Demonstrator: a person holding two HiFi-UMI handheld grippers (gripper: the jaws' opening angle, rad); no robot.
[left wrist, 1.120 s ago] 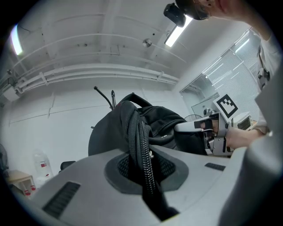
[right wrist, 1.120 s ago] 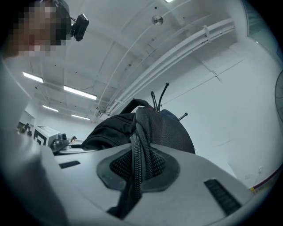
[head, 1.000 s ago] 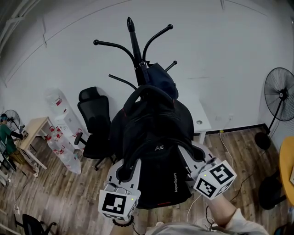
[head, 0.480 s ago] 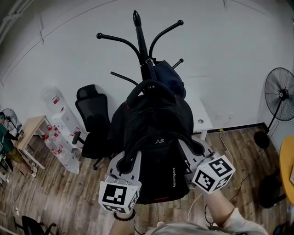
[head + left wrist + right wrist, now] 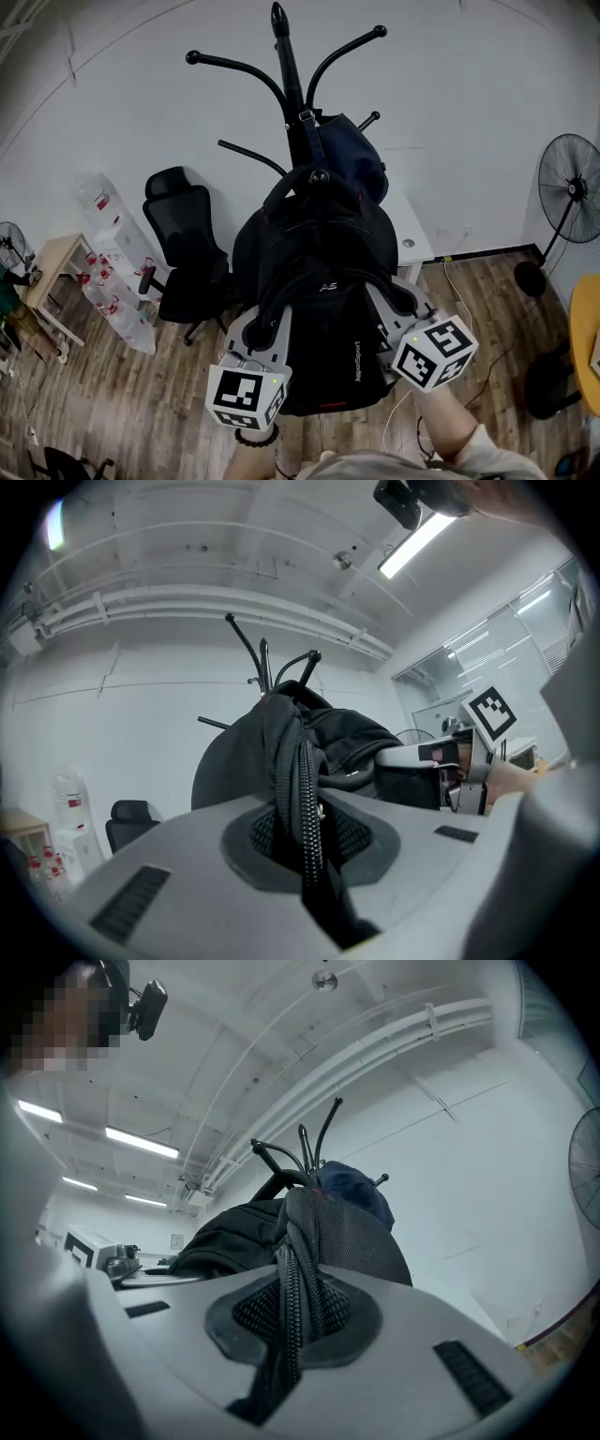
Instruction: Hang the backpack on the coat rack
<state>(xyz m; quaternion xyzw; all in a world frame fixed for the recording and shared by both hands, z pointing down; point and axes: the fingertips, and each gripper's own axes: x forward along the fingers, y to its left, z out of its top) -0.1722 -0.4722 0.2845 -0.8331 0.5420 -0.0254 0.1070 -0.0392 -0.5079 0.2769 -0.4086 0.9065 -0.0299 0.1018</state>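
Even, soft indoor light fills the room; the white wall (image 5: 450,84) reads pale grey without hard shadows. In the left gripper view a ceiling tube light (image 5: 417,541) glares at upper right; in the right gripper view two light strips (image 5: 141,1141) glow at left. The black backpack (image 5: 323,281) swallows detail. Both gripper views bend strongly, with dark corners and soft near foreground.

We see the black backpack (image 5: 323,244) upright and raised, its top handle right at the black, curved-armed coat rack (image 5: 290,75).
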